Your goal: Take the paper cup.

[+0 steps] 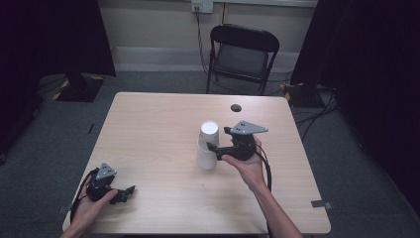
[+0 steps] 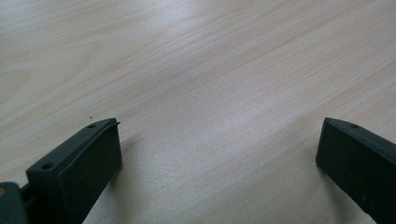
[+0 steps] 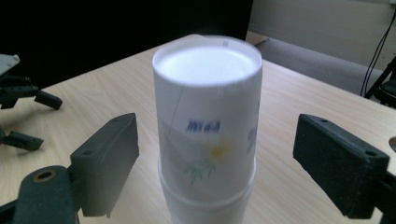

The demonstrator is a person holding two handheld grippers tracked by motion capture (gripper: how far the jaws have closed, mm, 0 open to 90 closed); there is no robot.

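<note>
Two white paper cups stand upside down, one over the other, near the middle of the wooden table (image 1: 148,124). The upper cup (image 1: 209,131) (image 3: 208,116) bears blue print and a yellow flower; the lower cup (image 1: 205,159) (image 3: 210,207) shows beneath it. My right gripper (image 1: 219,139) (image 3: 217,126) is open at the cups' right side, level with the upper cup. There is a gap between each pad and the cup wall. My left gripper (image 1: 127,193) (image 2: 218,128) rests open low over bare wood at the near left corner, with nothing between its pads.
A small dark round hole (image 1: 236,107) sits in the tabletop behind the cups. A black folding chair (image 1: 242,54) stands beyond the table's far edge. Black curtains hang on both sides, and cables run along the floor at the right (image 1: 317,114).
</note>
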